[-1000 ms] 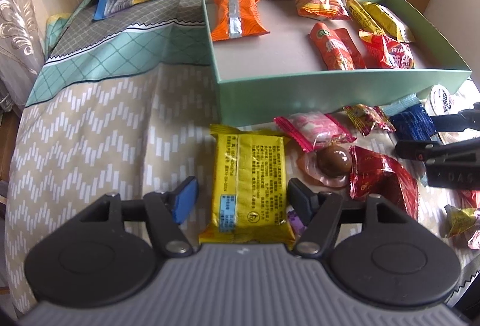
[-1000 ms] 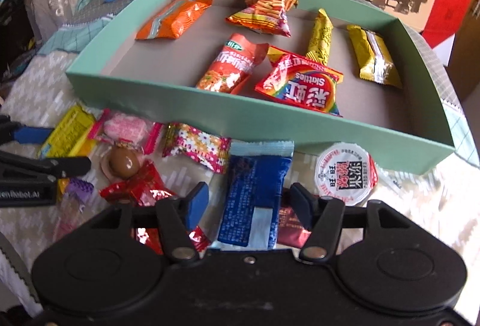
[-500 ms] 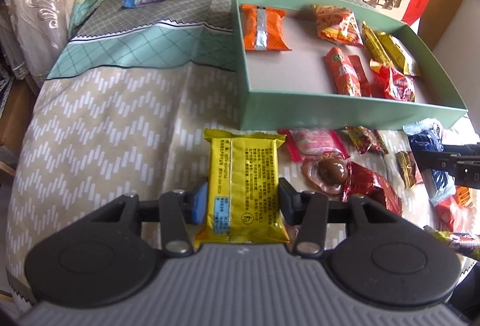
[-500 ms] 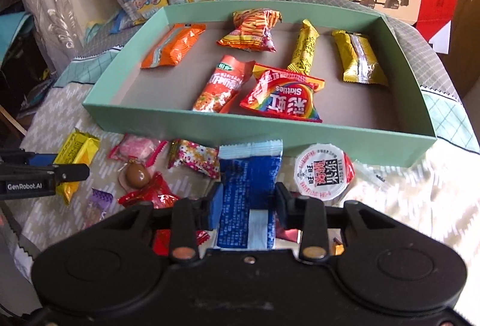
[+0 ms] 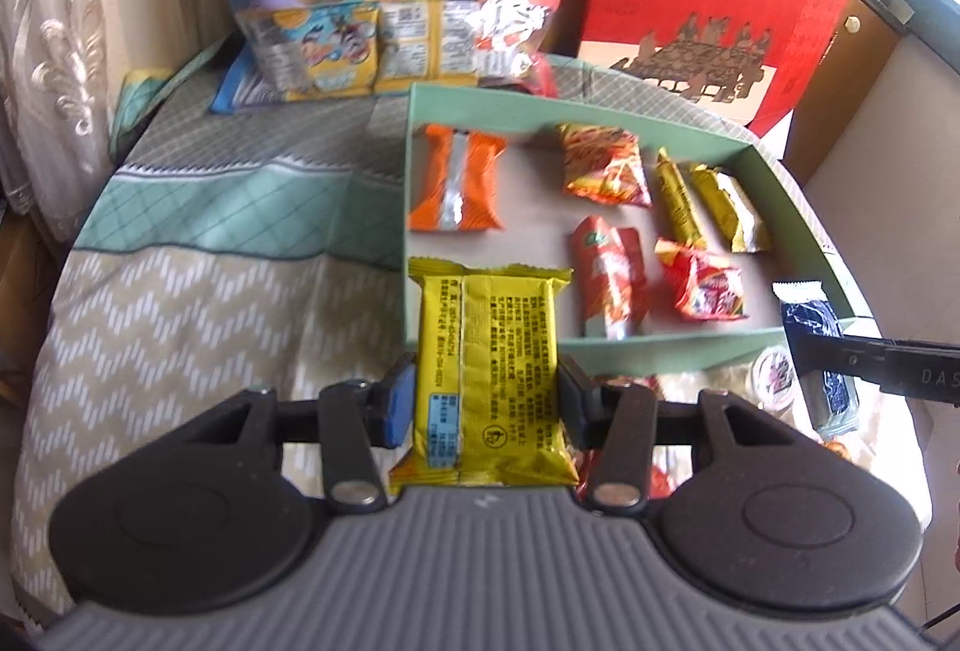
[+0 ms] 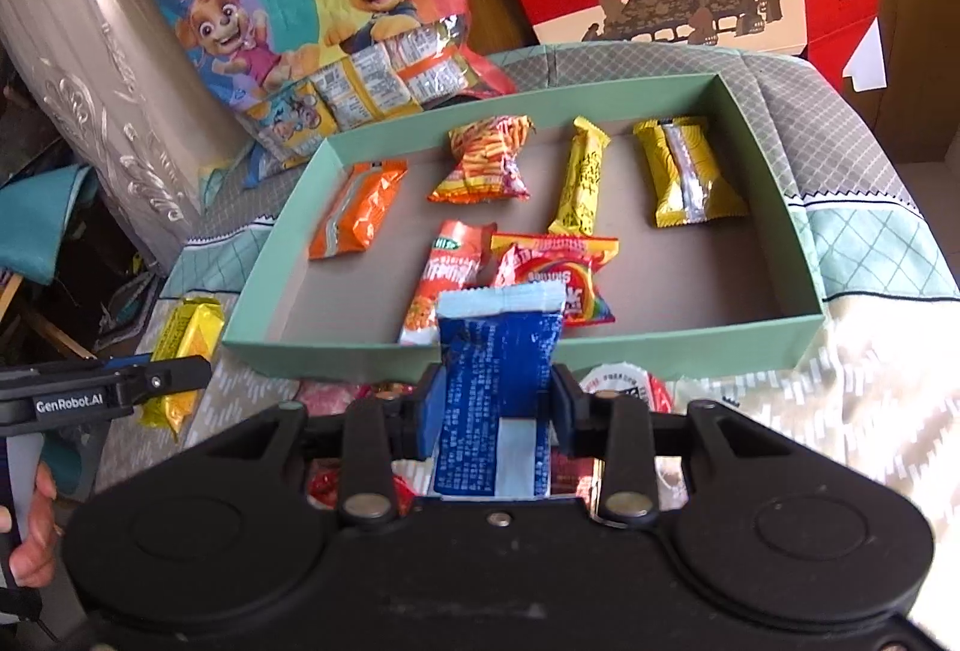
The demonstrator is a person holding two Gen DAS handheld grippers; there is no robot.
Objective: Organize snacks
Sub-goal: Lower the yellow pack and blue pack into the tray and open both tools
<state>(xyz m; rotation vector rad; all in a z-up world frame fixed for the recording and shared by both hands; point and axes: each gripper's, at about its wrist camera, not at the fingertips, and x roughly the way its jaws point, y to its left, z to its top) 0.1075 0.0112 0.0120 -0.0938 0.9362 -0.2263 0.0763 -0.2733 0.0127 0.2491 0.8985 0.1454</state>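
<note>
Left wrist view: the left gripper [image 5: 486,399] is clenched on a yellow packet [image 5: 489,375] — held up at the near left corner of the green box [image 5: 660,348].

Right wrist view: the right gripper [image 6: 497,411] grasps a blue packet [image 6: 495,387] — raised just before the box's near wall.

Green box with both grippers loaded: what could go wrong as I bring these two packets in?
1. The yellow packet in the left gripper and the blue packet in the right gripper approach the same near wall of the green box; the grippers could collide.
2. The blue packet points at the Skittles bag and red-orange packet; it may land on them.
3. Either packet could catch the wall.
</note>
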